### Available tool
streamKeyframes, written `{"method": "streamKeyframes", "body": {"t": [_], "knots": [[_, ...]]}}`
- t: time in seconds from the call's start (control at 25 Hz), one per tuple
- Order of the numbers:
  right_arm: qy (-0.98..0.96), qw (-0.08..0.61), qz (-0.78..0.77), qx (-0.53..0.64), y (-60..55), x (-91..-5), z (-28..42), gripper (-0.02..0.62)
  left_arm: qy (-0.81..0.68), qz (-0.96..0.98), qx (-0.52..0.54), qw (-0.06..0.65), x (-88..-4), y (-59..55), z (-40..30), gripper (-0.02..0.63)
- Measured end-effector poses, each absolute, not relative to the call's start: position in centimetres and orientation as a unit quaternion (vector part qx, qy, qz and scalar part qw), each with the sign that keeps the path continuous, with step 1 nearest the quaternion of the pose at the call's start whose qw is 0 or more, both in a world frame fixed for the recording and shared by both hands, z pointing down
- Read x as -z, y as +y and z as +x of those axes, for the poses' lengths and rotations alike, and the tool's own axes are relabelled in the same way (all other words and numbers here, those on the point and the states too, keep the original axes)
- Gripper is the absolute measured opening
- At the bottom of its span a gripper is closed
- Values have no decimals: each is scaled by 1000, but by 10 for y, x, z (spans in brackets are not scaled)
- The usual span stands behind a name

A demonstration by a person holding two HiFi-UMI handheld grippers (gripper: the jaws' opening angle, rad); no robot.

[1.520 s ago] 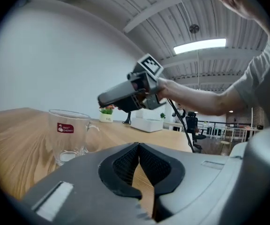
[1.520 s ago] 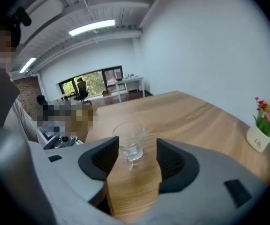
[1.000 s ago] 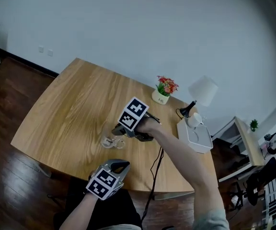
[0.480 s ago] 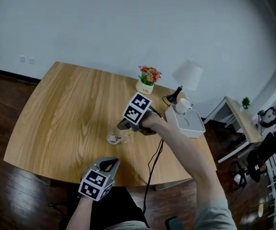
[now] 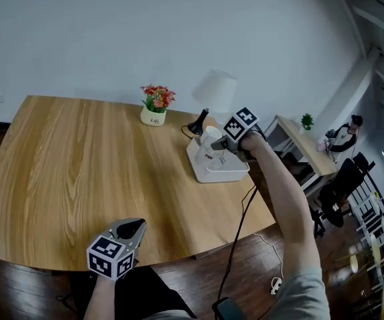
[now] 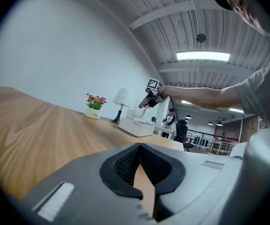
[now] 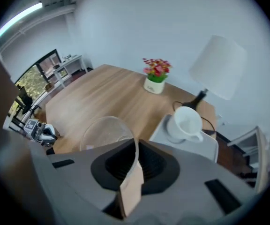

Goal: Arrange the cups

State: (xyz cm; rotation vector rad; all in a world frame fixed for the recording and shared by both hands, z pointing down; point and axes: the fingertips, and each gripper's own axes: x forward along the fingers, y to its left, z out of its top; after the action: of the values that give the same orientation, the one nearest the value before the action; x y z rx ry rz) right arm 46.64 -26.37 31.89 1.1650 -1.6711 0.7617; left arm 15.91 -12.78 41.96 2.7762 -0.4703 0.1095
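Observation:
A clear glass cup (image 7: 106, 132) hangs above the table, its rim pinched by my right gripper (image 7: 134, 158), which is shut on it. In the head view the right gripper (image 5: 220, 145) is over the white tray (image 5: 220, 173) at the table's right end. A white mug (image 7: 185, 124) stands in the tray (image 7: 211, 146), just beyond the glass. My left gripper (image 5: 131, 229) is at the table's near edge, shut and holding nothing; in its own view the left gripper (image 6: 139, 165) looks along the table toward the tray (image 6: 136, 127).
A white-shaded lamp (image 5: 213, 89) on a black base stands behind the tray, its cable trailing off the table. A small pot of red flowers (image 5: 155, 105) sits at the back edge. A person sits at a desk far right (image 5: 344, 133).
The right gripper lifted the glass cup from the middle of the table and carried it right, over the tray. The left gripper stayed near the front edge.

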Motion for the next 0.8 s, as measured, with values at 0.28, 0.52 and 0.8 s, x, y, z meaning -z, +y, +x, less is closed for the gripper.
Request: {"method": "streamKeyframes", "body": {"t": [0.28,0.52,0.8], "knots": [[-626,439,528,-369,-249,-336,563,25,-132,975,-58,167,-433,-123,221,9],[-629,419,516,-403,-260,-352,576,25,-145,977,-79,134,-438,-125,226,9],[-625,448,488,-413,-258,-364,577,23,-142,977,-66,145,-434,-127,224,9]]}}
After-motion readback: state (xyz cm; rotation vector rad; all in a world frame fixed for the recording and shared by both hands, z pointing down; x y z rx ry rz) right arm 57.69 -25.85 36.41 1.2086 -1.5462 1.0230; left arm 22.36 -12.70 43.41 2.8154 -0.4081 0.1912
